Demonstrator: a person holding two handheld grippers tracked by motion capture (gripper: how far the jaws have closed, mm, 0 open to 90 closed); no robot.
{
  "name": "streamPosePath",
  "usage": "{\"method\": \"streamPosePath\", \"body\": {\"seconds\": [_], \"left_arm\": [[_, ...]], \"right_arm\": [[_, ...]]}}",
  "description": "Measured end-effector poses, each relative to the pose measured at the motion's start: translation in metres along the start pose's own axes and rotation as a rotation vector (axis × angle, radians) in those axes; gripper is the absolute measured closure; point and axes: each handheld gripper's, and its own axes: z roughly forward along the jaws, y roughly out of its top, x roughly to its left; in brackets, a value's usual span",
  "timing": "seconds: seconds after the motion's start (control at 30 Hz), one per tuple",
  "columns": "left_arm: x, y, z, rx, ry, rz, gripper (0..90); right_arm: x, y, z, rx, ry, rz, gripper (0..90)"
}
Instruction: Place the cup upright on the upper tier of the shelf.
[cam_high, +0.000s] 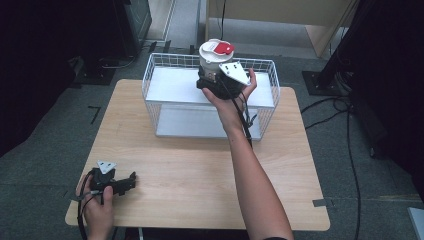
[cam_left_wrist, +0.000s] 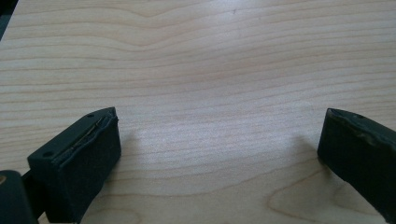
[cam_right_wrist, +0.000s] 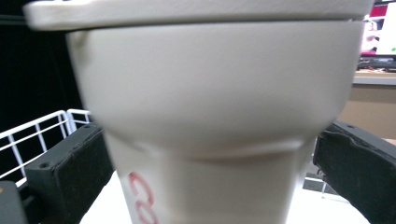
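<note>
Nearest to me, at the front left corner of the wooden table (cam_high: 200, 170), my left gripper (cam_high: 127, 182) lies low over the bare wood, held in the left hand (cam_high: 97, 210). From the left gripper view I see its two black jaws spread wide apart with nothing but wood grain between them, so it is released.

Further out, my right forearm reaches across the table to the white wire basket (cam_high: 150, 80) at the far edge. There the right gripper (cam_high: 212, 75) has a cream-white cup (cam_high: 212, 57) between its jaws, and the right hand (cam_high: 232, 92) is wrapped around the gripper body beneath the grey three-cornered plate (cam_high: 234, 72).

In the right gripper view the cup (cam_right_wrist: 210, 116) stands between the two black pads, one on each side of its narrower lower part; they look to be touching it, so I read this gripper as grasping the cup. The cup stands upright, long axis vertical, wide lidded end up. Red lettering runs low on its wall; I can see curved strokes but cannot read a word. From the high view its lid carries a red tab (cam_high: 223, 48) pointing to the right.

The cup is over the basket's upper shelf (cam_high: 170, 87), toward the back; whether it rests on it I cannot tell.
</note>
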Motion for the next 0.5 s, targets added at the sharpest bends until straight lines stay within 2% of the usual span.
{"method": "streamPosePath", "body": {"seconds": [0.5], "left_arm": [[0.0, 0.0, 0.0, -0.001, 0.001, 0.002, 0.0]], "right_arm": [[-0.004, -0.004, -0.033, -0.036, 0.034, -0.018, 0.0]]}}
